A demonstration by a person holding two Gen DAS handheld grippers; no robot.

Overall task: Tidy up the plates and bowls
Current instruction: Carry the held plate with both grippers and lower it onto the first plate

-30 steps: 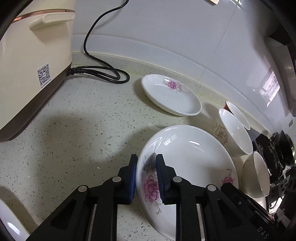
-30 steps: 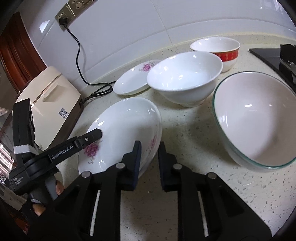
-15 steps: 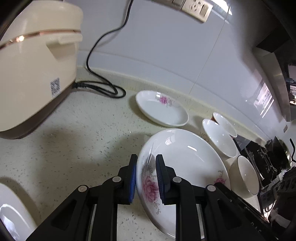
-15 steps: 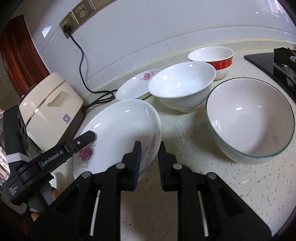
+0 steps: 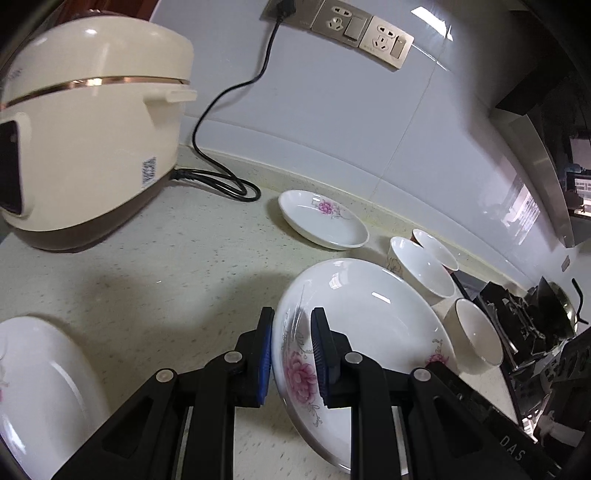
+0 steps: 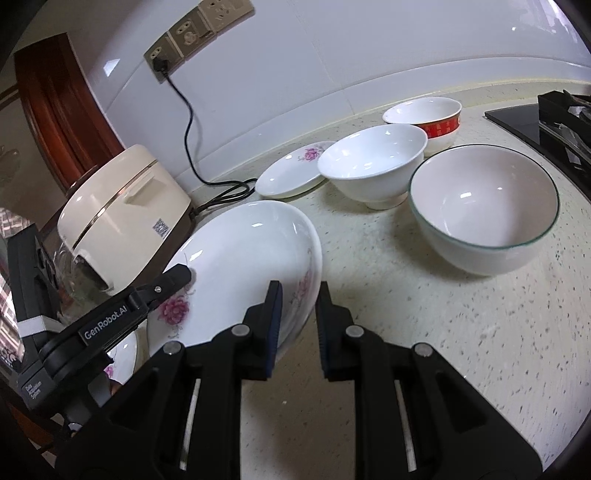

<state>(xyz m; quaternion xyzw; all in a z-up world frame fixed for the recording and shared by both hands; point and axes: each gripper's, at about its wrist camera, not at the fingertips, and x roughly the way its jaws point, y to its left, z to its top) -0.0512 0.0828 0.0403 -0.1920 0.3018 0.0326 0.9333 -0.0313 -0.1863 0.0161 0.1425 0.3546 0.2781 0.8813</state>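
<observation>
A large white plate with pink flowers hangs tilted above the counter, held from both sides. My left gripper is shut on its near rim, beside a pink flower. My right gripper is shut on the opposite rim of the same plate. The left gripper's finger shows on the plate's far side in the right wrist view. A second floral plate lies at the lower left. A small floral plate lies near the wall. A white footed bowl, a red-banded bowl and a green-rimmed bowl stand to the right.
A cream rice cooker stands at the left, and its black cable runs up to the wall sockets. A black stove borders the counter on the right. Speckled counter lies between the cooker and the plates.
Both grippers have drawn back and risen slightly with the large plate between them. The bowls and small plate look farther off, and the second plate has come into view at the lower left.
</observation>
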